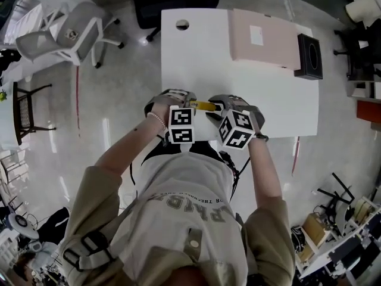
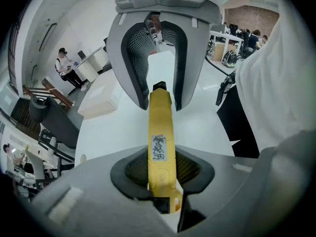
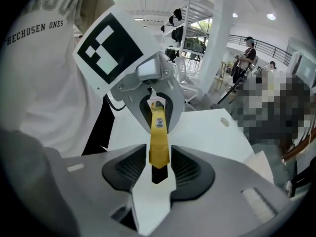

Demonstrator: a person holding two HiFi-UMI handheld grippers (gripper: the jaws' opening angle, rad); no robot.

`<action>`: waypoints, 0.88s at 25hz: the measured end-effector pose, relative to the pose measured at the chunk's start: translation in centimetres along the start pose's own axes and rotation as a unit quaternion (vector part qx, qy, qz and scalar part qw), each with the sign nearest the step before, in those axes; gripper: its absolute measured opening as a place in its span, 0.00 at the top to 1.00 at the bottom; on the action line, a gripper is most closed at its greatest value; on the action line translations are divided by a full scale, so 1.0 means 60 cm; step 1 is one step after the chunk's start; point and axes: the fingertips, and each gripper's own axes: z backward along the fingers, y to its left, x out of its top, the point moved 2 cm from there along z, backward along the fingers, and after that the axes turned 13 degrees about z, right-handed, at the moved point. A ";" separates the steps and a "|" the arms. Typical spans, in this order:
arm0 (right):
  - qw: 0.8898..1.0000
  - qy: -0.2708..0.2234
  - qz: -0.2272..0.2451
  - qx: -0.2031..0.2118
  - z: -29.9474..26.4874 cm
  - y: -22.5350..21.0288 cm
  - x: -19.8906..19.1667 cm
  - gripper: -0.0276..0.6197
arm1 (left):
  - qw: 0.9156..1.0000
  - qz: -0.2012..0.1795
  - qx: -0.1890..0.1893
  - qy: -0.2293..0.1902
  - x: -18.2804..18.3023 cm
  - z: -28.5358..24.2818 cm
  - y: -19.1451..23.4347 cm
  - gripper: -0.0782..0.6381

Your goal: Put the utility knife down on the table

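In the head view the utility knife [image 1: 204, 106] lies level between the two grippers over the worktop's [image 1: 238, 82] near edge, closer to its near left corner; the left gripper [image 1: 191, 102] has one end and the right gripper [image 1: 215, 105] faces it from the other; whether the knife touches the white surface cannot be told here; a flat pink box [image 1: 265, 39] and a black box [image 1: 309, 56] sit towards the far right corner, and a round hole [image 1: 182, 24] shows near the far left corner. In the left gripper view the left gripper [image 2: 163, 171] is clenched on the yellow knife [image 2: 160, 127], its dark pads pressed to both sides of the handle near the butt; the knife runs straight ahead into the right gripper [image 2: 160, 103] opposite, with the worktop [image 2: 113, 132] below. In the right gripper view the right gripper [image 3: 159, 169] is released, its jaws standing just off either side of the knife's [image 3: 159, 147] dark-tipped end with thin gaps; the left gripper [image 3: 159, 118] grasps the far end above the worktop [image 3: 212, 127].
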 end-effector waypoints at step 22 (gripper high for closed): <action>0.997 0.031 0.069 0.032 -0.073 0.012 -0.034 0.73 | 0.998 0.010 0.000 0.055 -0.015 -0.051 -0.009 0.75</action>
